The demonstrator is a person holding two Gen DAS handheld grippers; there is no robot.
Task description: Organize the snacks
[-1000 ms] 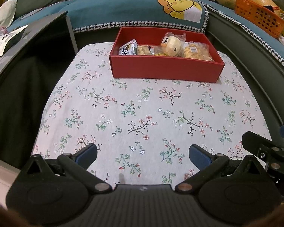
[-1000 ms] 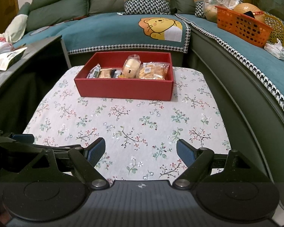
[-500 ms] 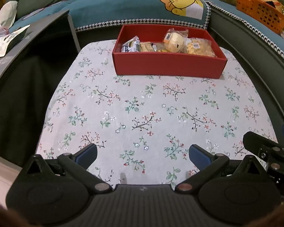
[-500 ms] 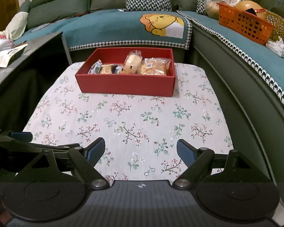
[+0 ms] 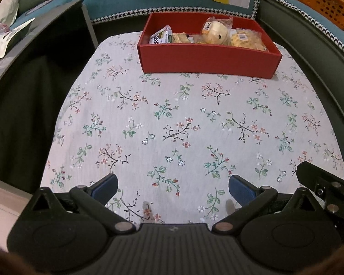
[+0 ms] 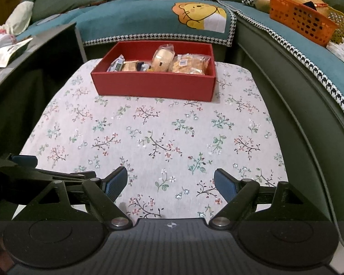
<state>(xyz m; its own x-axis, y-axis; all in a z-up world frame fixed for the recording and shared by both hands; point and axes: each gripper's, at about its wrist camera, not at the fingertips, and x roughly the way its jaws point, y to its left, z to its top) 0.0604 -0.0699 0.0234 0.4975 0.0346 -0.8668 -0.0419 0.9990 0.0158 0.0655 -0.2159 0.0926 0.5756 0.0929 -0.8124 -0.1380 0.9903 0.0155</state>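
A red box point(image 5: 208, 59) point(image 6: 153, 84) stands at the far edge of the floral tablecloth point(image 5: 172, 123) point(image 6: 153, 137). Inside it lie several wrapped snacks: a round yellow bun point(image 5: 214, 32) point(image 6: 162, 58), a bag of biscuits point(image 5: 246, 40) point(image 6: 190, 64) and small packets point(image 5: 161, 37) point(image 6: 117, 65) on the left. My left gripper point(image 5: 173, 186) hangs open over the near part of the cloth, nothing between its blue pads. My right gripper point(image 6: 170, 183) is open too, empty, beside the left one, part of which shows at the right wrist view's left edge.
A teal sofa with a cartoon lion cover point(image 6: 199, 16) wraps around the back and right. An orange basket point(image 6: 300, 23) sits on the right seat. A dark side table point(image 5: 34, 43) with papers point(image 5: 4, 41) stands left of the cloth.
In both views the red box has slid lower and looks nearer, and less sofa shows above it in the left wrist view. Both grippers stay open and empty.
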